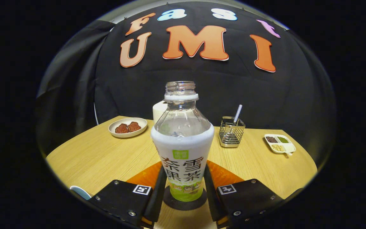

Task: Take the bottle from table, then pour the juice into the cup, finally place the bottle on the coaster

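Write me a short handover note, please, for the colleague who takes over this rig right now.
Hand-held gripper: its two fingers flank the lower part of the bottle and look pressed on its sides.
Bottle: upright, cap off, standing on the dark round coaster, which lies on an orange mat on the wooden table.
Cup: a white one stands behind the bottle, mostly hidden; I cannot tell what is in it.
Done or left: the bottle looks nearly empty, so the pour seems done. Likely left: open the fingers and back away from the bottle.
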Demonstrator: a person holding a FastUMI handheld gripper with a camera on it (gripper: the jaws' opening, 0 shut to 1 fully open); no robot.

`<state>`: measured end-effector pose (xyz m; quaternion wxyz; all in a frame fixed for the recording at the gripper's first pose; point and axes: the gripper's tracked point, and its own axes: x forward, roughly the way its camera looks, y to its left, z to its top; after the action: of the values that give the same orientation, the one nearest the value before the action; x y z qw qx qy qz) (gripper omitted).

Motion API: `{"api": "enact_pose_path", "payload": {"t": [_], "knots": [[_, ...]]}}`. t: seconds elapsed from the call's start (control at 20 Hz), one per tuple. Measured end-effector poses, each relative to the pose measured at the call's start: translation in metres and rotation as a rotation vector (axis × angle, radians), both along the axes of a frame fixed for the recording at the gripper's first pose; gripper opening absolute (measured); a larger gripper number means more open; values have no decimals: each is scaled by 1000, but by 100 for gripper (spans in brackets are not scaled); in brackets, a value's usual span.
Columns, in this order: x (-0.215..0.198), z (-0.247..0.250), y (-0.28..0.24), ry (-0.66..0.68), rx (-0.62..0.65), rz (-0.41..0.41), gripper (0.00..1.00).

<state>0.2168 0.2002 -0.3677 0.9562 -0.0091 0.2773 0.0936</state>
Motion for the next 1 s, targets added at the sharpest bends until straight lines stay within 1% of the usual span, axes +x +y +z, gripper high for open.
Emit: {"api": "enact_pose_path", "payload": {"t": [0.15, 0.25, 0.4, 0.55, 0.7, 0.75, 0.85, 0.9, 0.95, 1.0], "knots": [[-2, -1, -2, 1, -2, -2, 61], [-5, 1, 0, 5, 19, 3, 61], [-11, -9, -6, 20, -5, 0, 61], [-10, -9, -6, 12, 17, -8, 62], [-16, -7, -4, 46, 33, 3, 66], [-18, -2, -2, 52, 52, 9, 67], [-20, 18, 1, 29, 77, 17, 73], [-22, 29, 1, 12, 75, 25, 79], [-25, 38, 1, 5, 67, 39, 82], [-32, 46, 2, 9, 53, 59, 87]]}}
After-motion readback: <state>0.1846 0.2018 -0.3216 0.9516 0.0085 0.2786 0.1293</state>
